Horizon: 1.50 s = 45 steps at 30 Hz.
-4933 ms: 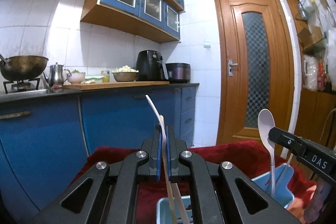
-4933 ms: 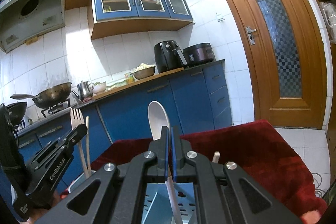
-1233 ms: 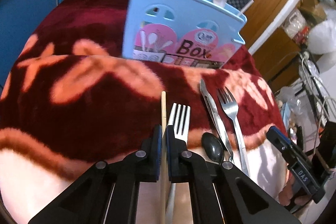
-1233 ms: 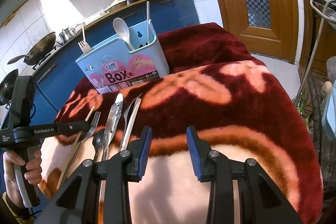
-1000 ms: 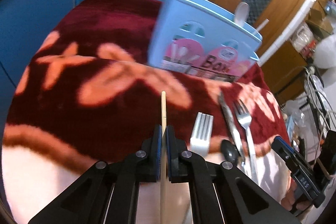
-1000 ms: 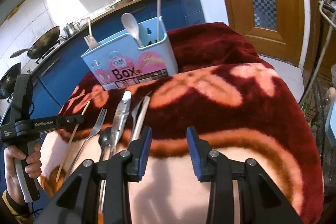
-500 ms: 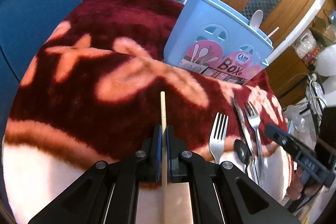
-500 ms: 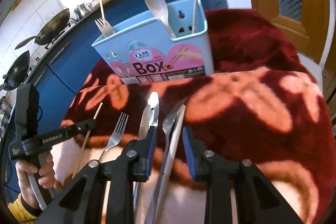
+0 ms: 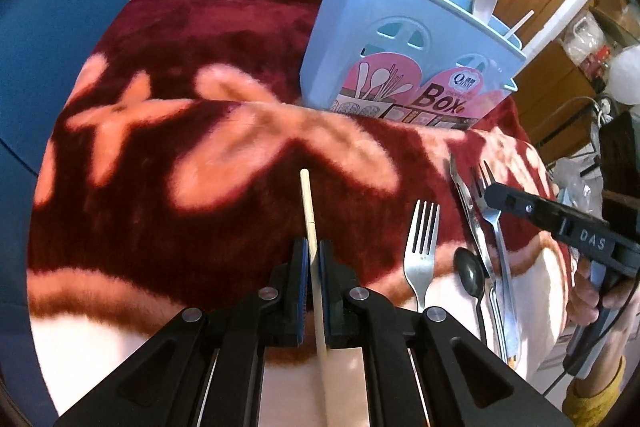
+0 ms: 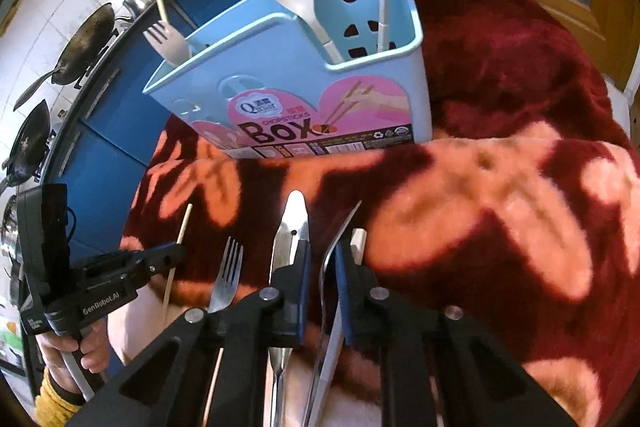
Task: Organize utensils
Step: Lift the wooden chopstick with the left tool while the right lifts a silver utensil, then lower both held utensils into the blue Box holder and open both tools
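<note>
1. Left gripper (image 9: 313,247) pinches a chopstick (image 9: 308,203), which points straight ahead over the blanket (image 9: 168,99).
2. Right gripper (image 10: 322,259) is narrowly spread around an on-edge fork (image 10: 334,239), with a gap showing at its left pad.
3. The box (image 10: 320,99) stands ahead of both, already holding utensils.
4. A knife (image 10: 290,231) lies just left of the right gripper.

Utensils laid before the holder on the blanket

In the left wrist view, the utensil box (image 9: 408,39) stands at 1 o'clock on the blanket (image 9: 160,155); chopstick (image 9: 310,215) at 6, fork (image 9: 420,247) at 4, spoon (image 9: 470,273), knife (image 9: 464,195) further right.
</note>
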Each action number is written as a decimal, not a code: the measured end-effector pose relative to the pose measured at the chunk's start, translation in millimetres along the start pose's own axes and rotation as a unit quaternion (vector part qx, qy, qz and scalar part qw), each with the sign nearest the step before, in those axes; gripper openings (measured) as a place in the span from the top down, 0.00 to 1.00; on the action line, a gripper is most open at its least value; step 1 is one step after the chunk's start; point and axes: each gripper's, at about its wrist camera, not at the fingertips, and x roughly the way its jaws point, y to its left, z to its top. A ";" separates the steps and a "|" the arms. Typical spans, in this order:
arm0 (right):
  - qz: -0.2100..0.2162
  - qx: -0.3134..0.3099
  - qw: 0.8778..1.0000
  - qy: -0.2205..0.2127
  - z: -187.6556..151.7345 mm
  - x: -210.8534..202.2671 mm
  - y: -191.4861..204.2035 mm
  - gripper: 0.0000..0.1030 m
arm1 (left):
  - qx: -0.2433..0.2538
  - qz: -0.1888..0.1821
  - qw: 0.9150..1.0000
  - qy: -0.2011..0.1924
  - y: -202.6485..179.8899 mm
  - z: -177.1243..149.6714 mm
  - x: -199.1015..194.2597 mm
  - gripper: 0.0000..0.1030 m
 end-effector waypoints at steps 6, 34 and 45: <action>0.015 0.017 1.000 0.003 0.1 4.2 -6.6 0.92 | -0.008 -0.020 1.000 -0.011 5.8 -0.6 -4.5 0.96; 0.024 -0.037 0.951 -0.306 -46.8 -115.5 19.3 0.96 | 0.017 -0.058 0.965 -0.255 -43.0 -4.5 -88.1 0.96; 0.027 -0.034 0.941 -0.337 -35.5 -126.0 13.5 0.97 | 0.021 -0.056 0.953 -0.299 -57.3 26.4 -99.6 0.96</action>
